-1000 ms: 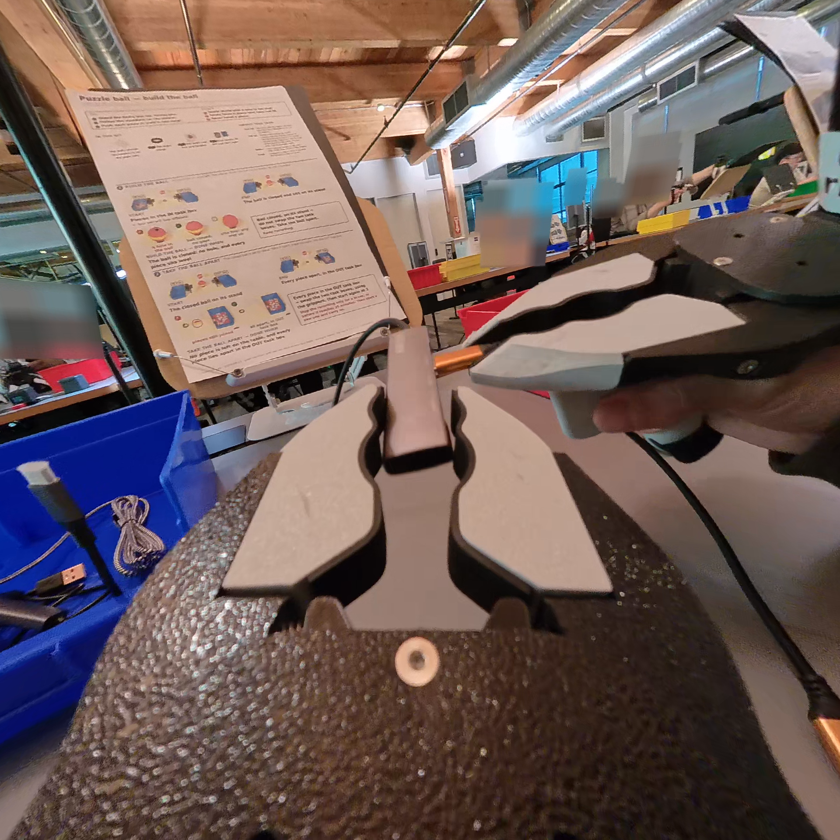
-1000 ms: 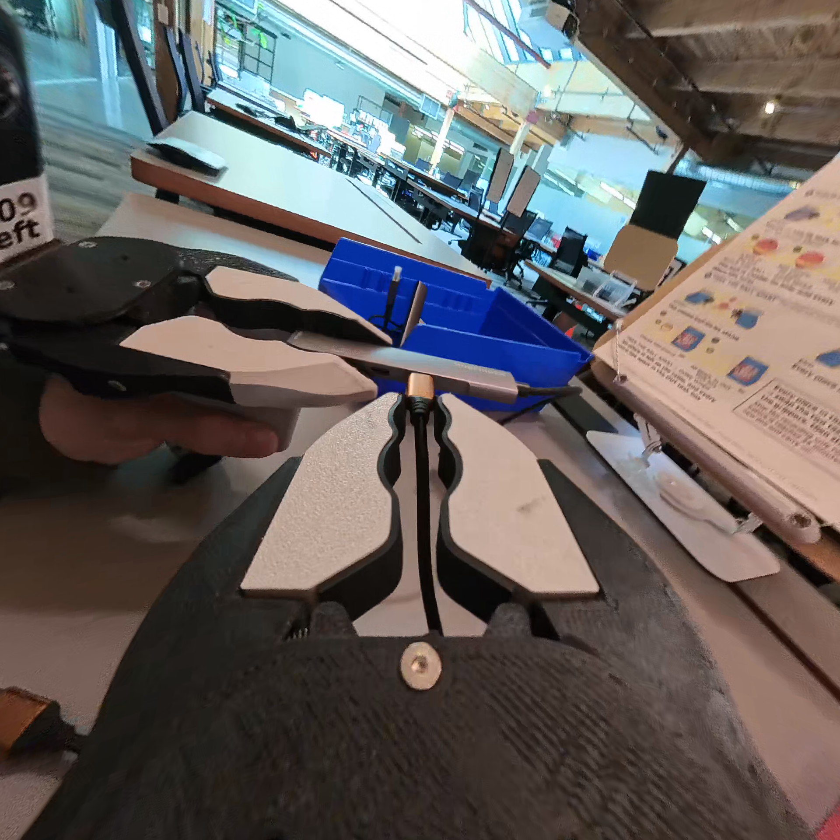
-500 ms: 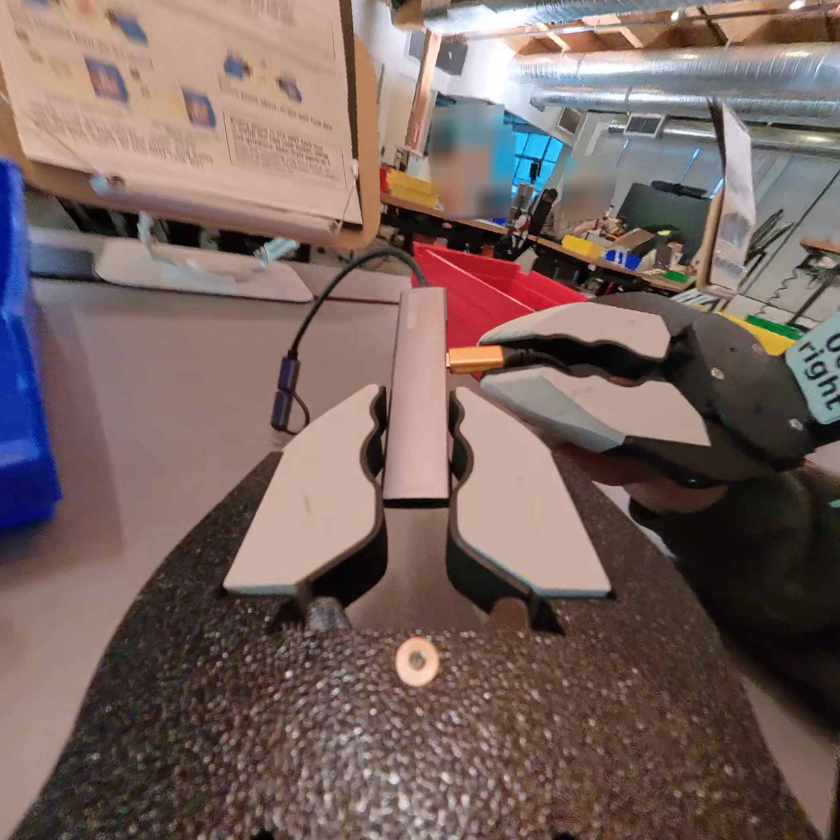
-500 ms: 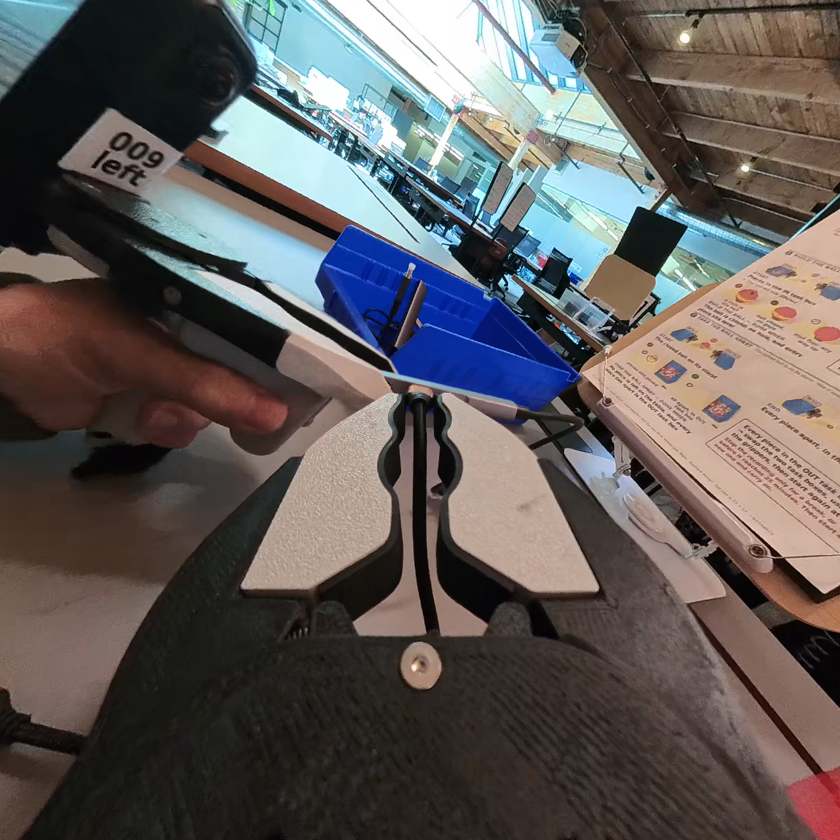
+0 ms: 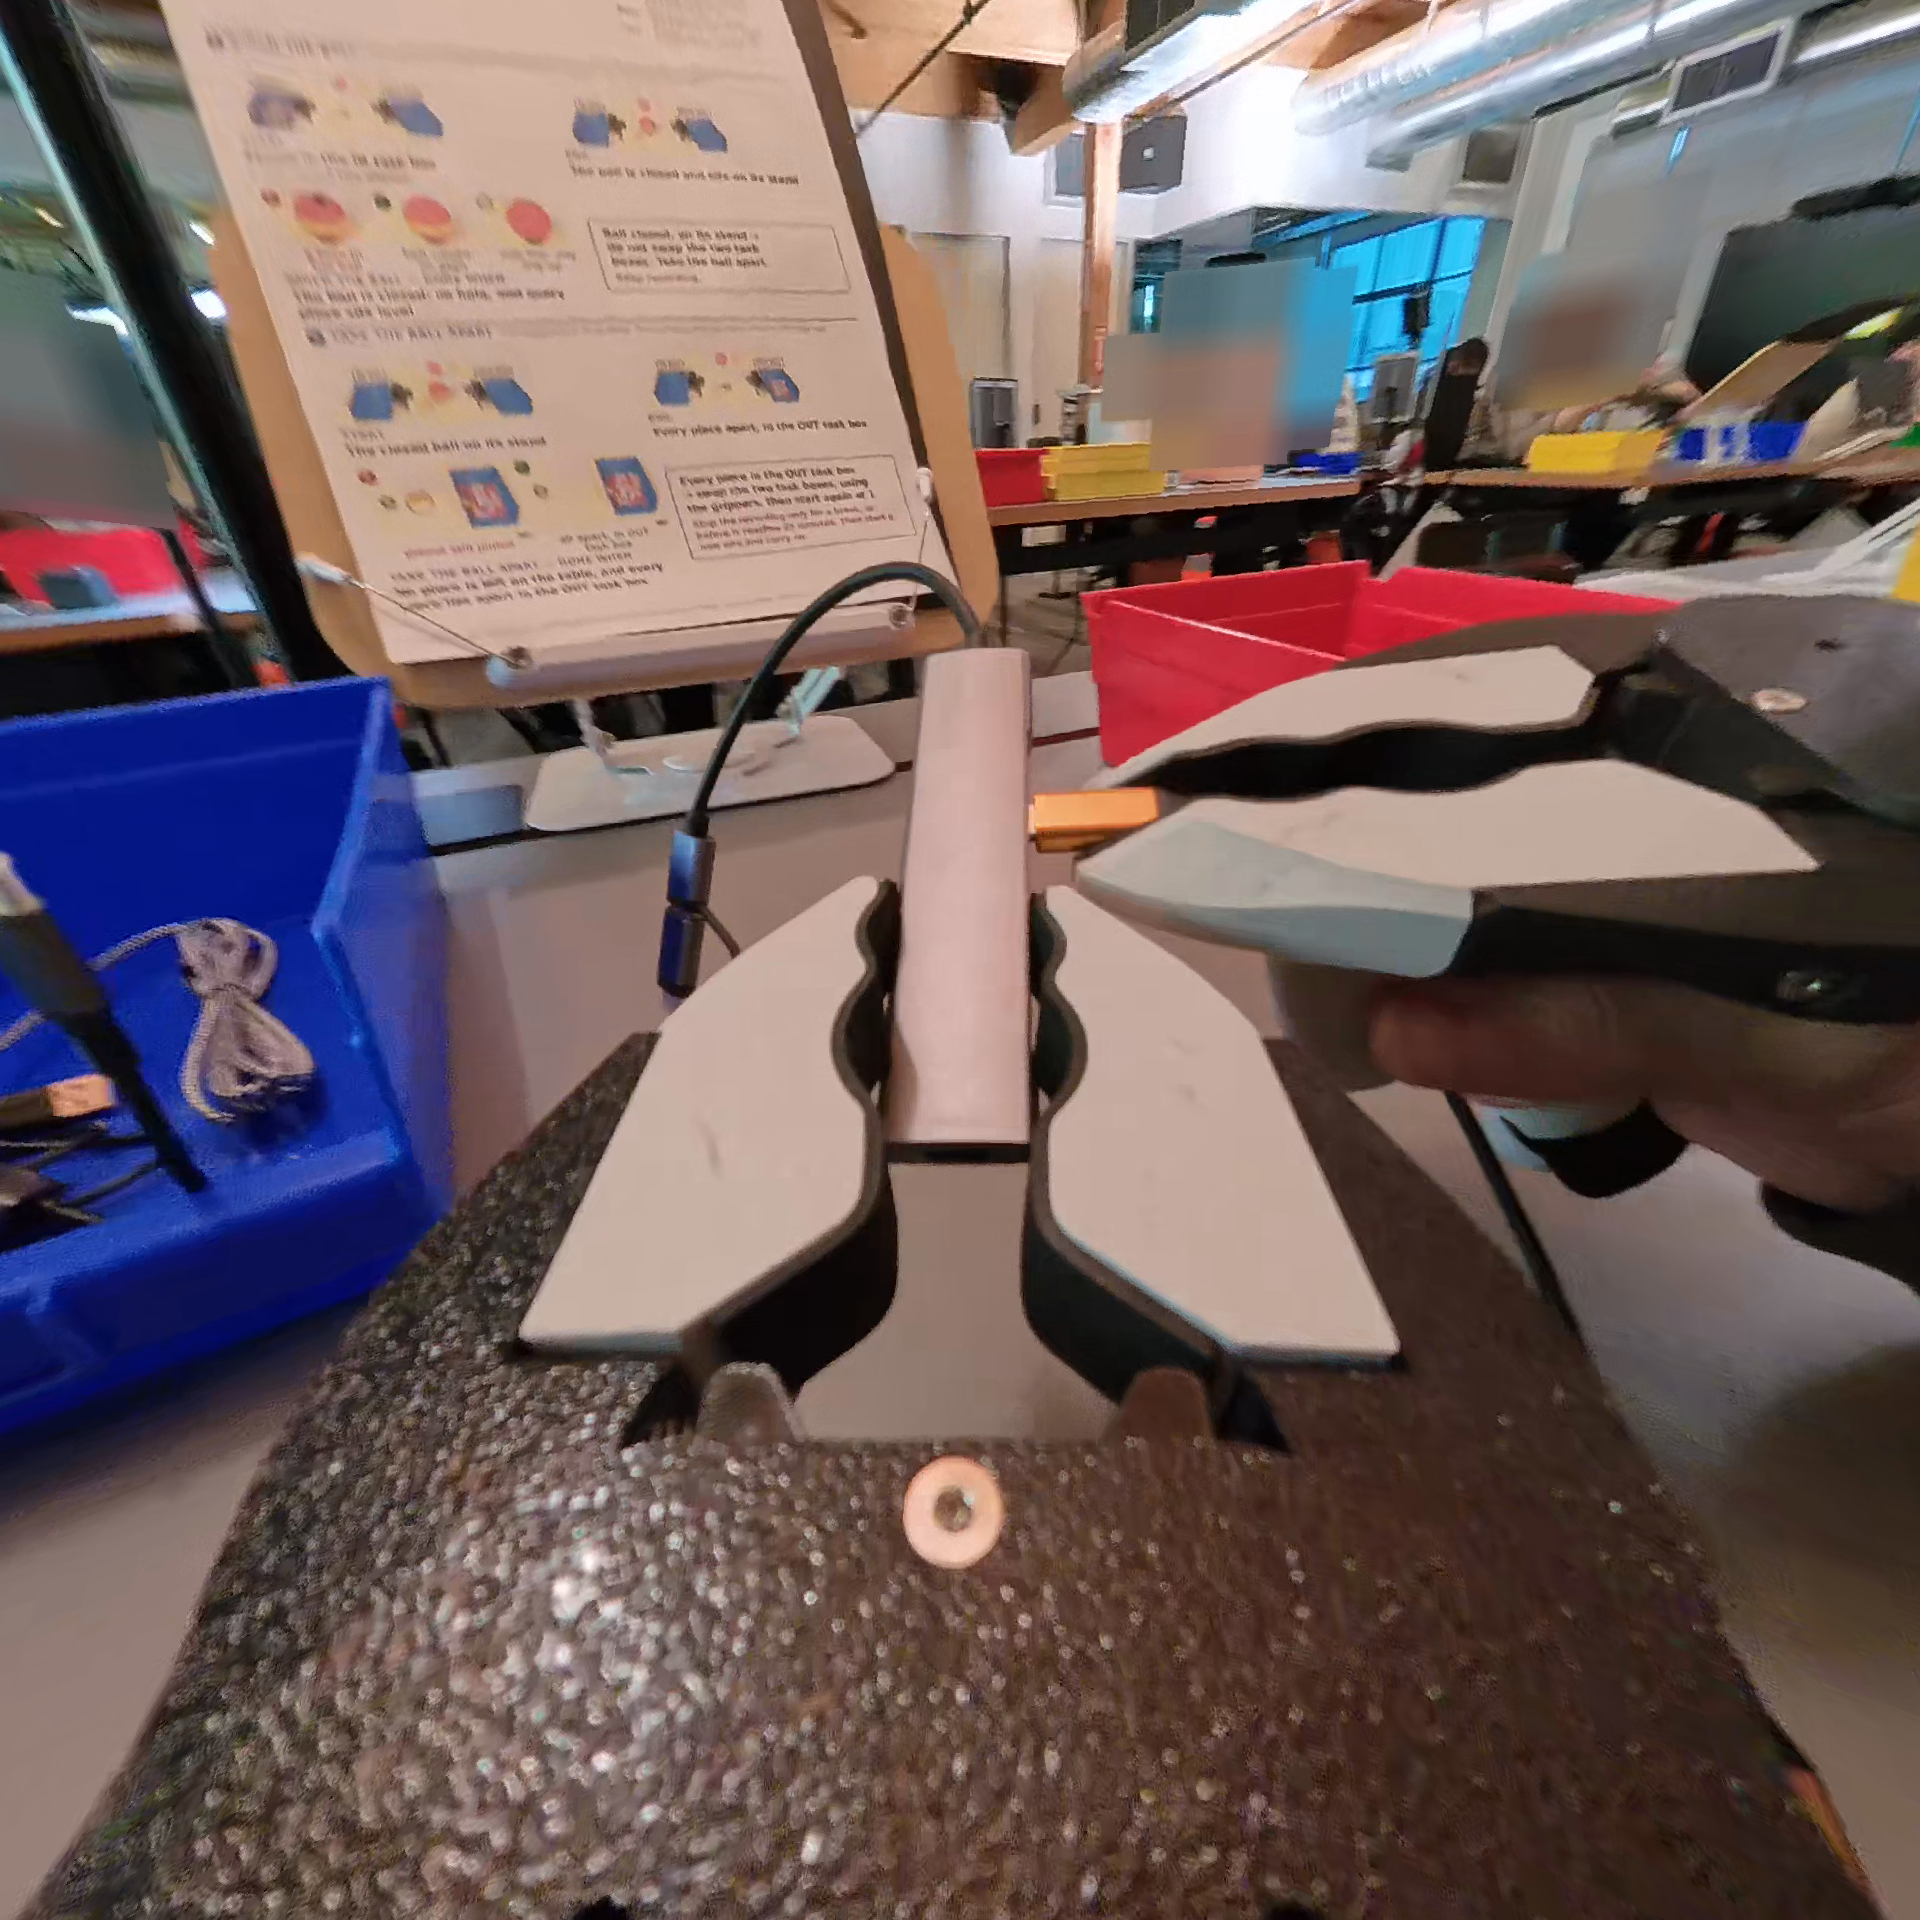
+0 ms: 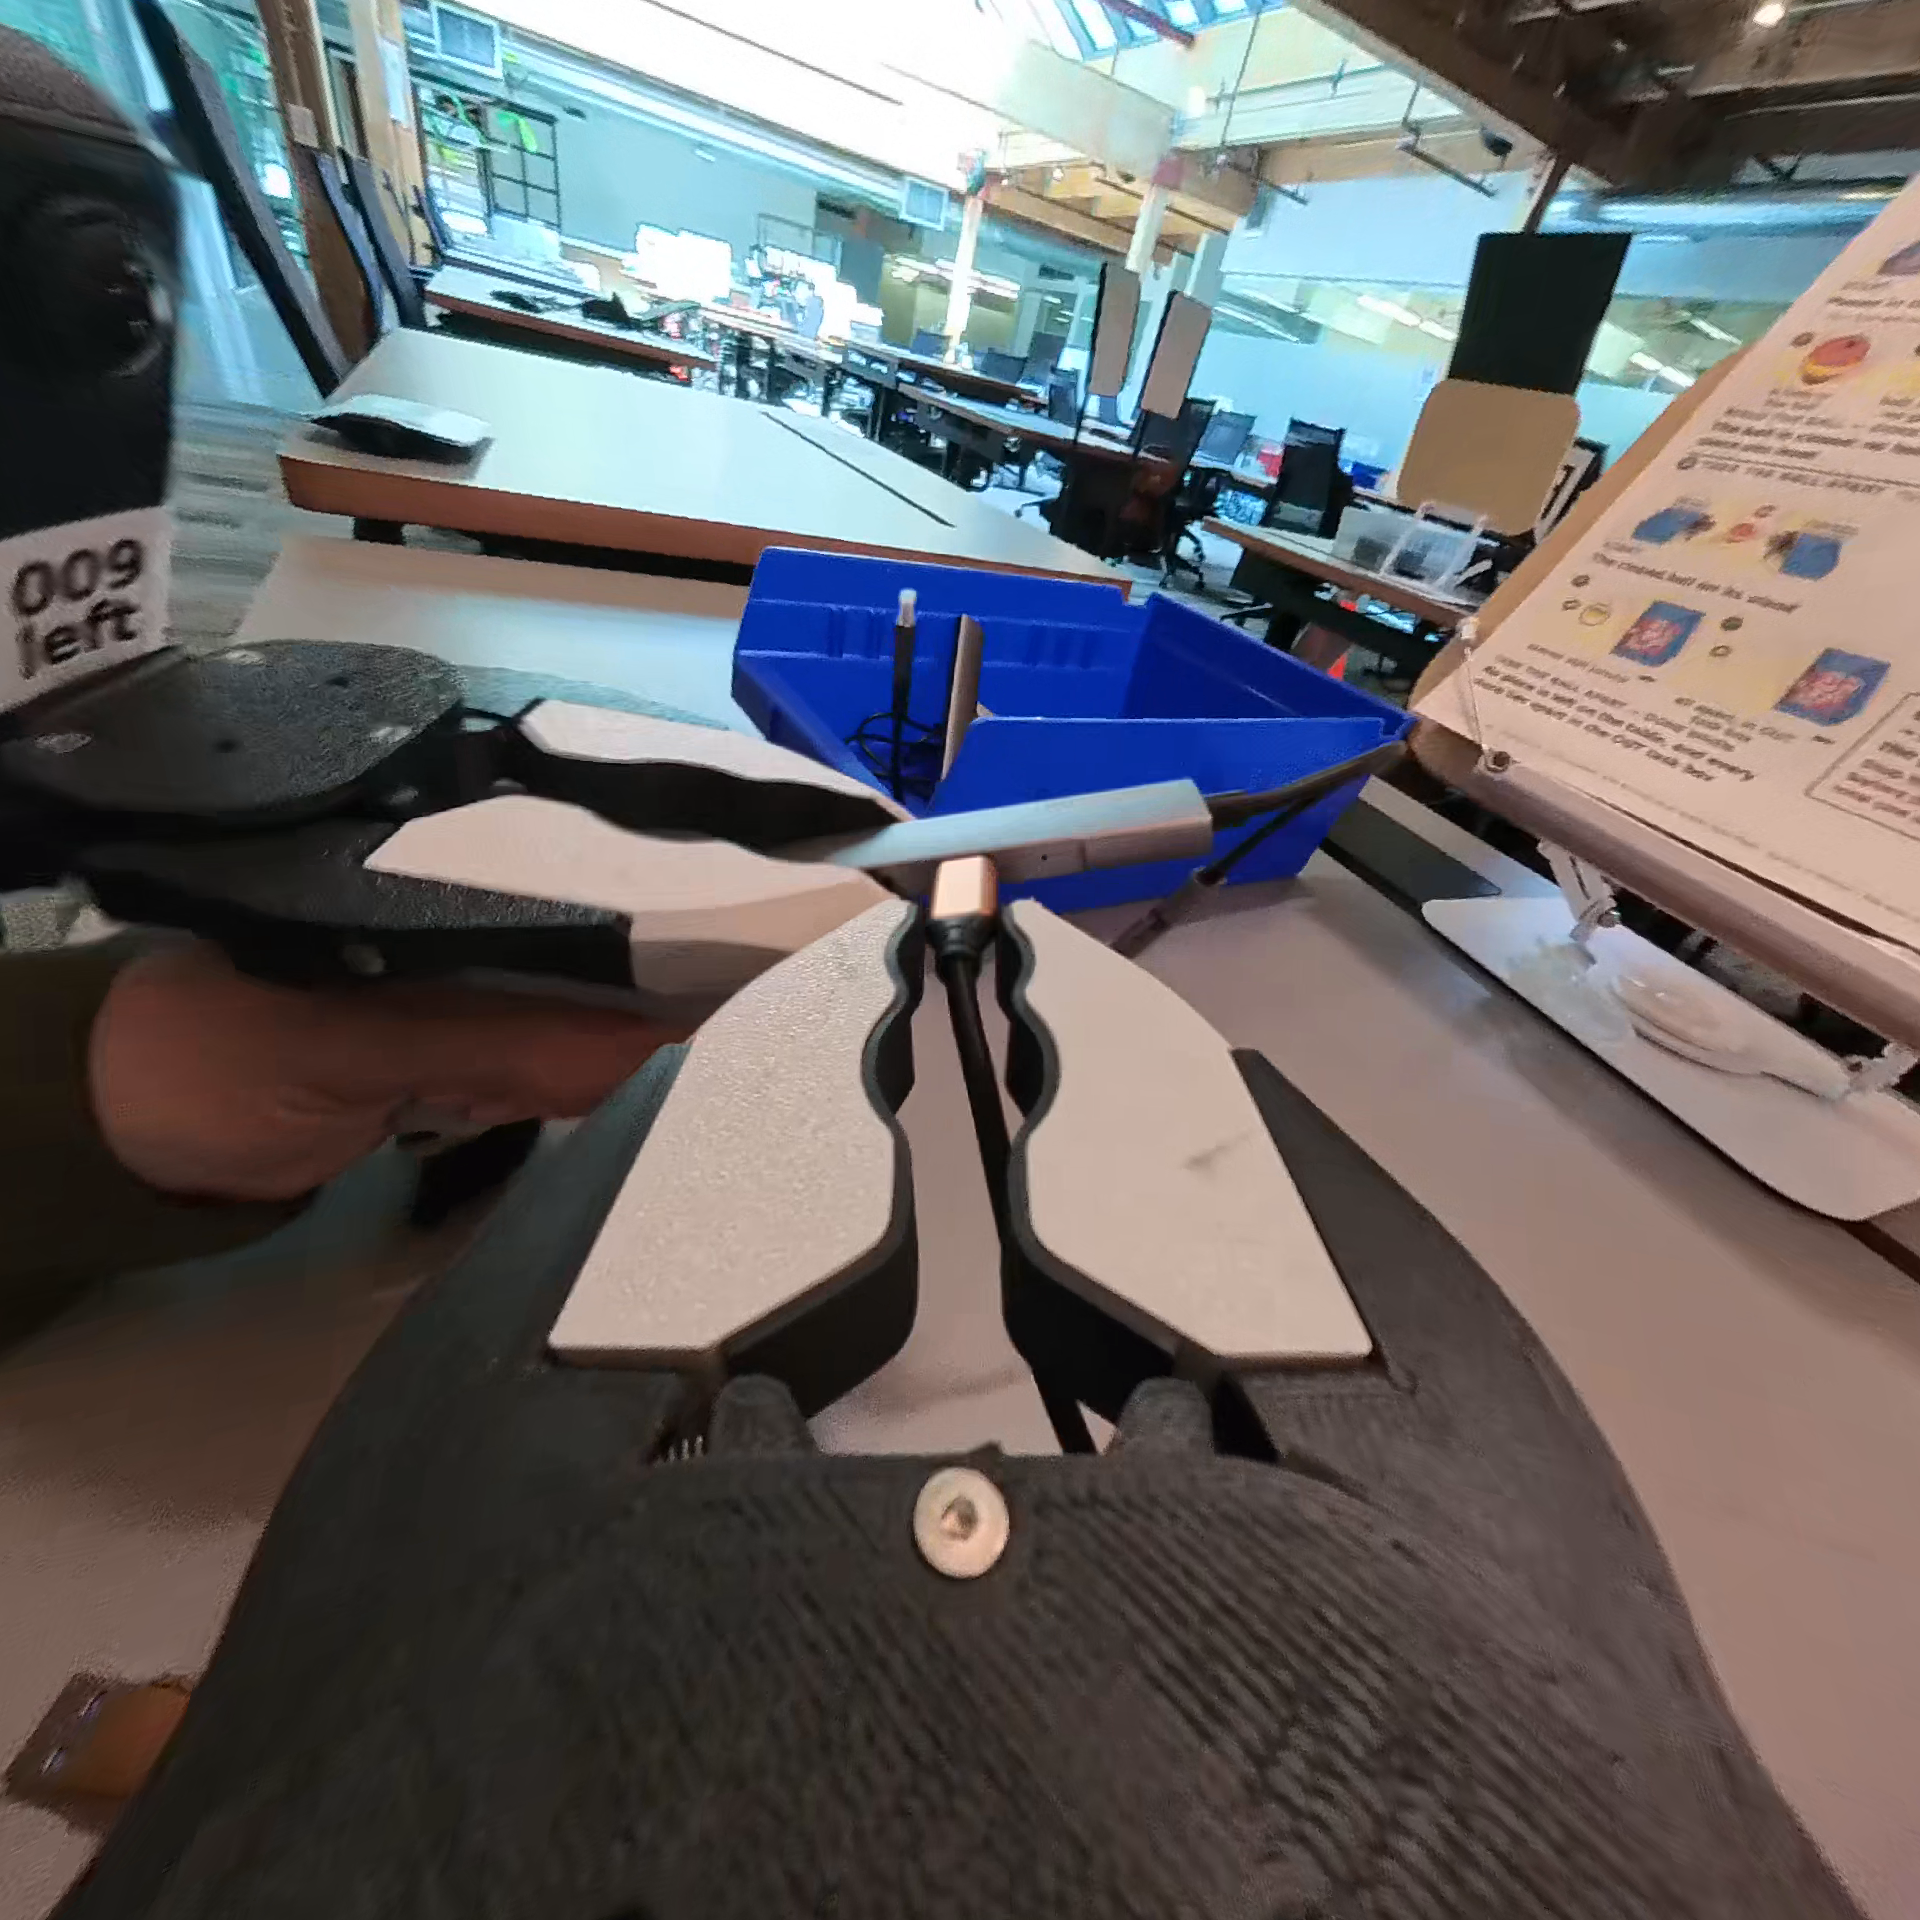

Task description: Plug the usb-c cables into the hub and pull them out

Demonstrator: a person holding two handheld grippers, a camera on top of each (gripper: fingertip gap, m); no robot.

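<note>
Grey-padded fingers (image 5: 764, 1081) of the left gripper (image 5: 961, 904) pinch the near end of the slim silver hub (image 5: 964, 883), holding it above the desk (image 5: 561, 966). The right gripper (image 6: 961, 914) comes in from the right, its fingers (image 6: 1164, 1153) closed on the black usb-c cable (image 6: 971, 1049) just behind its copper plug (image 5: 1096, 819). That plug meets the hub's right side. A short dark cord (image 5: 769, 675) arcs from the hub's far end. A blue bin (image 5: 208, 831) with spare cables sits left.
</note>
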